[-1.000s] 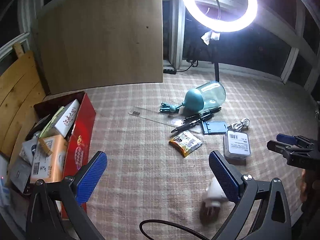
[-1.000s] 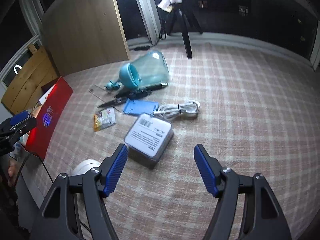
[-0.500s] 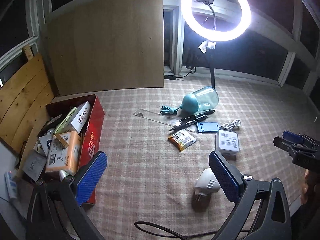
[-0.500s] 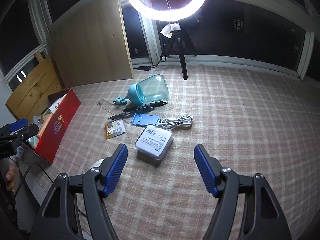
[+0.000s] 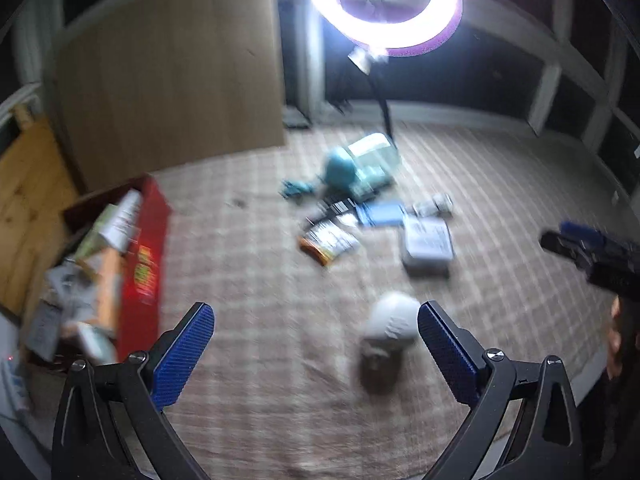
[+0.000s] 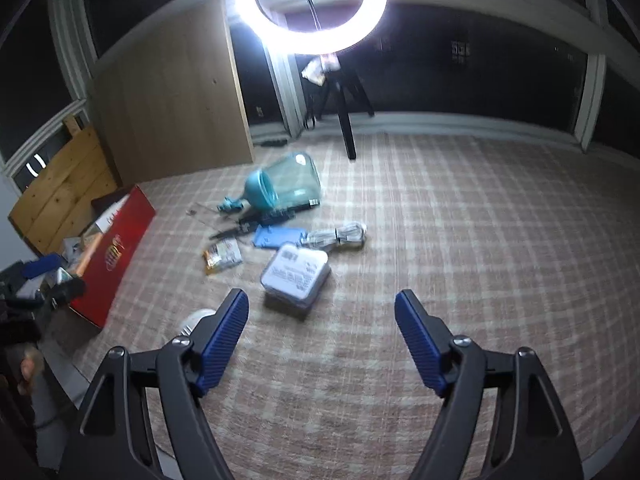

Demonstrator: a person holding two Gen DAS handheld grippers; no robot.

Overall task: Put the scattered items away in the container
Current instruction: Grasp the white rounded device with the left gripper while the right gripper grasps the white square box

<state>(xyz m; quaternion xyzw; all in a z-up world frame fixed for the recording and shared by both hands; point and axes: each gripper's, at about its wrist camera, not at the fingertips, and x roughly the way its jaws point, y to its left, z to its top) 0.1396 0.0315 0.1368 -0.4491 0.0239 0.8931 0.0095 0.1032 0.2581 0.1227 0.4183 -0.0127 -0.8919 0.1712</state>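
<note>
Left claw [image 5: 316, 354] has dropped nearer the white plug [image 5: 390, 322], jaws wide, empty; right claw [image 6: 322, 344] hovers wide, empty above the plaid tabletop [image 6: 460, 240].

A ring light [image 6: 311, 4] blazes on its black tripod [image 6: 346, 120], throwing glare over a beige checked cloth [image 6: 460, 240] that covers the worktop. Behind it stand dark windows [image 6: 480, 72] with pale frames. To the left, a tall brown board [image 5: 168, 76] leans upright, with a lighter plank panel [image 6: 60, 188] beside it.
</note>
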